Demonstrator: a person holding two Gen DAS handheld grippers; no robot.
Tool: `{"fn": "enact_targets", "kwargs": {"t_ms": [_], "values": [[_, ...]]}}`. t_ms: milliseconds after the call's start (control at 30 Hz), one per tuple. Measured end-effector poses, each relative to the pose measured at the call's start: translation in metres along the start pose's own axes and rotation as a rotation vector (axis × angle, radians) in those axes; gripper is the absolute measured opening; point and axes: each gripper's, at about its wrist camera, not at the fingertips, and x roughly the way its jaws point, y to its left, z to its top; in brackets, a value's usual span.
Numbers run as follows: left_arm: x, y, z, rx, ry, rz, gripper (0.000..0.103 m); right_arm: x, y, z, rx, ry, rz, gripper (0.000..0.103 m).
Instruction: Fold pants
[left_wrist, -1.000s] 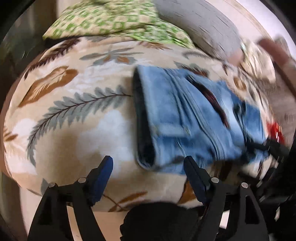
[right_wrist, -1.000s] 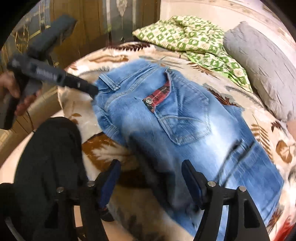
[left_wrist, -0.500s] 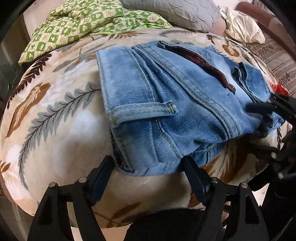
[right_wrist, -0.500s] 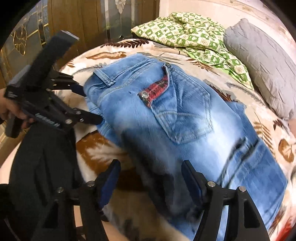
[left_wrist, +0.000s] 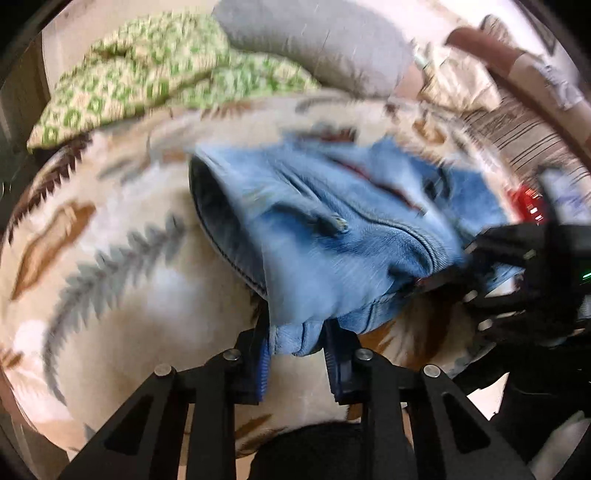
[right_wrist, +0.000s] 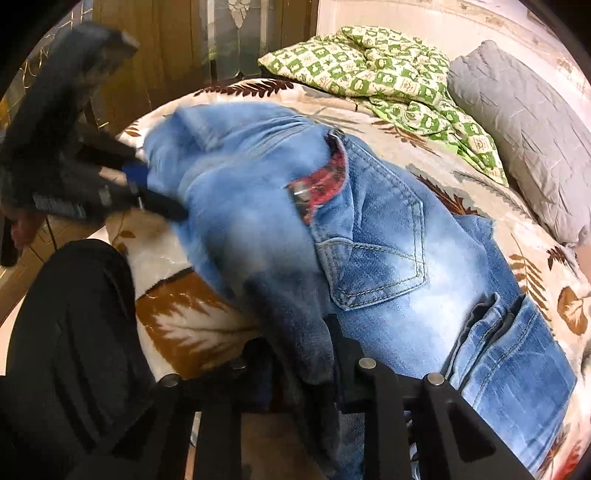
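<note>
Denim fills the near view: one pair of blue jeans (right_wrist: 388, 258) lies on the leaf-print blanket (left_wrist: 110, 295), both grippers clamped on its near edge. Left gripper (left_wrist: 295, 343) pinches a bunched fold of the waistband; right gripper (right_wrist: 306, 354) pinches a darker fold nearby — each seen side-on from the other's camera. One back pocket shows, with a red plaid lining at the waist. Beyond lie one green checked quilt (right_wrist: 384, 74) and one grey pillow (right_wrist: 524, 122) — no legible writing
</note>
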Motion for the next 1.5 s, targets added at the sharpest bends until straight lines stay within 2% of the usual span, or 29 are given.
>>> {"fn": "enact_targets", "kwargs": {"t_ms": [33, 100, 200, 300, 367, 400, 433, 467, 533, 667, 767, 833, 967, 1100, 1200, 1267, 1467, 1500], "values": [[-0.002, 0.001, 0.002, 0.007, -0.002, -0.005, 0.026, 0.001, 0.001, 0.000, -0.003, 0.000, 0.002, 0.024], [0.009, 0.005, 0.001, 0.006, 0.043, 0.004, 0.027, 0.005, 0.004, -0.001, -0.020, 0.016, -0.007, 0.024], [0.042, 0.025, -0.015, -0.075, 0.132, -0.028, 0.027, 0.012, 0.013, -0.002, -0.067, 0.035, -0.048, 0.025], [0.039, 0.028, -0.020, -0.116, 0.089, -0.047, 0.033, 0.012, 0.020, -0.003, -0.095, 0.032, -0.081, 0.029], [0.029, 0.025, -0.020, -0.106, 0.079, -0.005, 0.056, 0.009, 0.021, -0.005, -0.107, 0.016, -0.094, 0.033], [0.018, 0.022, -0.019, -0.107, 0.070, 0.042, 0.061, 0.006, 0.020, -0.005, -0.103, 0.017, -0.087, 0.035], [0.010, 0.021, -0.018, -0.111, 0.050, 0.072, 0.069, 0.002, 0.019, -0.005, -0.090, 0.023, -0.077, 0.043], [-0.001, 0.019, -0.015, -0.110, 0.027, 0.107, 0.075, -0.005, 0.018, -0.006, -0.065, 0.022, -0.057, 0.057], [-0.024, 0.010, -0.002, -0.091, -0.026, 0.149, 0.081, -0.030, 0.009, -0.010, -0.001, -0.039, -0.015, 0.068], [-0.048, -0.029, 0.031, -0.023, -0.088, 0.094, 0.091, -0.081, -0.019, -0.023, 0.098, -0.120, -0.001, 0.070], [-0.049, -0.066, 0.058, 0.053, -0.119, 0.062, 0.093, -0.111, -0.057, -0.041, 0.194, -0.135, -0.029, 0.070], [-0.040, -0.089, 0.075, 0.087, -0.105, 0.001, 0.094, -0.127, -0.085, -0.057, 0.256, -0.139, -0.058, 0.070], [0.012, -0.132, 0.102, 0.110, -0.032, -0.067, 0.094, -0.136, -0.142, -0.081, 0.358, -0.096, -0.090, 0.070], [0.079, -0.156, 0.121, 0.023, 0.071, -0.151, 0.094, -0.125, -0.188, -0.093, 0.402, -0.041, -0.089, 0.070], [0.113, -0.164, 0.130, -0.037, 0.119, -0.172, 0.094, -0.108, -0.211, -0.095, 0.408, 0.002, -0.097, 0.070], [0.136, -0.168, 0.133, -0.064, 0.154, -0.171, 0.094, -0.093, -0.225, -0.091, 0.432, 0.019, -0.053, 0.070], [0.164, -0.171, 0.135, -0.067, 0.203, -0.145, 0.094, -0.048, -0.255, -0.101, 0.573, 0.074, 0.035, 0.069], [0.164, -0.173, 0.136, -0.045, 0.194, -0.147, 0.089, -0.045, -0.257, -0.104, 0.602, 0.062, 0.064, 0.068]]}}
